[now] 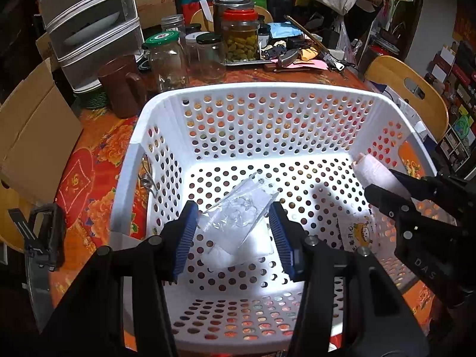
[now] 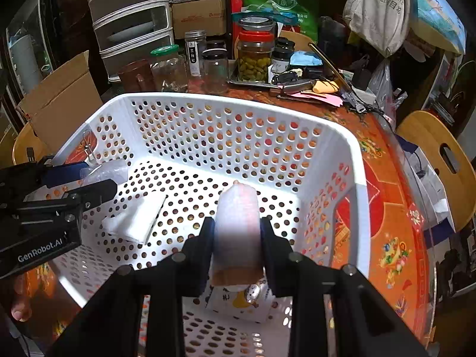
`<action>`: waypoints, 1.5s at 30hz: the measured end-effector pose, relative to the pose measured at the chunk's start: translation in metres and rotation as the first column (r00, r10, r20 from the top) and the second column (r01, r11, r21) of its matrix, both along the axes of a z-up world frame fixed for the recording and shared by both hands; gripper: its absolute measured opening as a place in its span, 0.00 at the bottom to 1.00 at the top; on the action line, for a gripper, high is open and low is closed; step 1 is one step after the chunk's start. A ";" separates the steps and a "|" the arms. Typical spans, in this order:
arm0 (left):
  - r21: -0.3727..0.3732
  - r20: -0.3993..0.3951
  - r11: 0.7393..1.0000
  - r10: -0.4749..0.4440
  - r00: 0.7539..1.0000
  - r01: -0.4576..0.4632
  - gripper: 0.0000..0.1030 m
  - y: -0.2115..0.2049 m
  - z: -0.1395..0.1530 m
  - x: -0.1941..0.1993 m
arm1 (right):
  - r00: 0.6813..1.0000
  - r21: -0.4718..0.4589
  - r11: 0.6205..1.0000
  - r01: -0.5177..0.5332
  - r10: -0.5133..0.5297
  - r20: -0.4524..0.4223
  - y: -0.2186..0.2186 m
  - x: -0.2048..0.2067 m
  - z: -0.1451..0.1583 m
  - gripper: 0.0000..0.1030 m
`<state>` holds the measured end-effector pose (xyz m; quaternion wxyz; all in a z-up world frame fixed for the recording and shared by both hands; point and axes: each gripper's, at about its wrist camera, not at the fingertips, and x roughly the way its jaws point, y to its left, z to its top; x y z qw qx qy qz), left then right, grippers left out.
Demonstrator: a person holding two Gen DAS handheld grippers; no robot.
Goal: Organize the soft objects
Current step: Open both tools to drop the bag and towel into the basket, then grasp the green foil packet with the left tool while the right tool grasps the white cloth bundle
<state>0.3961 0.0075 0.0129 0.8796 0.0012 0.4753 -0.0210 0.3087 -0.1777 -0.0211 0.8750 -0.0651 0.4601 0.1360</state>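
Note:
A white perforated basket (image 1: 166, 101) (image 2: 351, 148) stands on the red patterned table. My left gripper (image 1: 235, 232) hangs over its floor, fingers wide apart, with a clear plastic bag (image 1: 238, 214) between them; whether the pads touch the bag I cannot tell. A folded white cloth (image 1: 238, 250) (image 2: 136, 217) lies on the floor under it. My right gripper (image 2: 236, 238) is shut on a pale pink-white soft roll (image 2: 238, 220) (image 1: 377, 175) held above the basket's right side. A small packet with a yellow cartoon print (image 2: 241, 300) (image 1: 360, 232) lies under it.
Glass jars (image 1: 241, 38), a brown jug (image 1: 122, 86) and stacked plastic drawers (image 1: 89, 23) crowd the table behind the basket. An open cardboard box (image 1: 32, 136) stands at the left. A wooden chair (image 2: 440, 154) is at the right. A metal clip (image 1: 147, 178) hangs on the basket's left wall.

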 end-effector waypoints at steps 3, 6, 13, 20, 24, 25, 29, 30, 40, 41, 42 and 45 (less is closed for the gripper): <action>-0.005 -0.003 1.000 0.002 1.000 -0.002 0.46 -0.002 -0.002 0.001 | 1.000 0.014 1.000 -0.002 0.001 0.007 -0.002 0.001 0.000 0.28; -0.022 0.013 1.000 0.003 1.000 -0.003 0.47 -0.001 0.000 0.000 | 1.000 0.042 0.999 -0.007 0.006 0.016 -0.003 0.002 0.003 0.29; -0.077 0.100 0.997 0.011 0.995 -0.004 0.81 0.009 0.026 -0.020 | 0.992 0.069 0.997 -0.023 0.014 0.125 -0.010 -0.022 0.034 0.73; -0.050 0.208 0.998 -0.029 0.978 0.040 0.93 0.025 0.054 -0.107 | 0.967 0.102 0.994 -0.045 0.018 0.253 -0.026 -0.103 0.065 0.82; -0.048 0.203 0.998 -0.026 0.979 0.036 0.95 0.039 0.032 -0.178 | 0.964 0.149 0.987 -0.055 0.013 0.267 -0.043 -0.161 0.047 0.87; -0.058 0.191 0.998 -0.015 0.981 0.027 0.95 0.043 0.019 -0.197 | 0.966 0.171 0.984 -0.058 0.012 0.258 -0.048 -0.177 0.037 0.87; -0.146 0.150 0.989 0.003 0.989 0.019 0.95 0.049 -0.027 -0.250 | 0.983 0.256 0.965 -0.056 0.008 0.185 -0.057 -0.220 -0.015 0.87; -0.169 0.130 0.986 0.006 0.991 0.016 0.95 0.048 -0.041 -0.261 | 0.984 0.271 0.962 -0.039 -0.011 0.180 -0.059 -0.227 -0.025 0.87; -0.139 0.063 0.990 -0.020 0.998 0.028 0.95 0.003 -0.098 -0.275 | 0.987 0.300 0.953 -0.036 -0.013 0.160 -0.044 -0.254 -0.061 0.87; -0.131 0.069 0.991 -0.024 0.997 0.033 0.95 -0.001 -0.098 -0.275 | 0.987 0.298 0.954 -0.034 -0.015 0.159 -0.043 -0.254 -0.062 0.86; -0.123 0.070 0.992 -0.030 0.997 0.038 0.95 -0.005 -0.099 -0.276 | 0.987 0.301 0.953 -0.033 -0.017 0.160 -0.041 -0.255 -0.063 0.86; -0.073 0.083 0.996 -0.035 0.996 0.041 0.95 -0.013 -0.100 -0.275 | 0.986 0.305 0.952 -0.032 -0.020 0.166 -0.038 -0.255 -0.064 0.86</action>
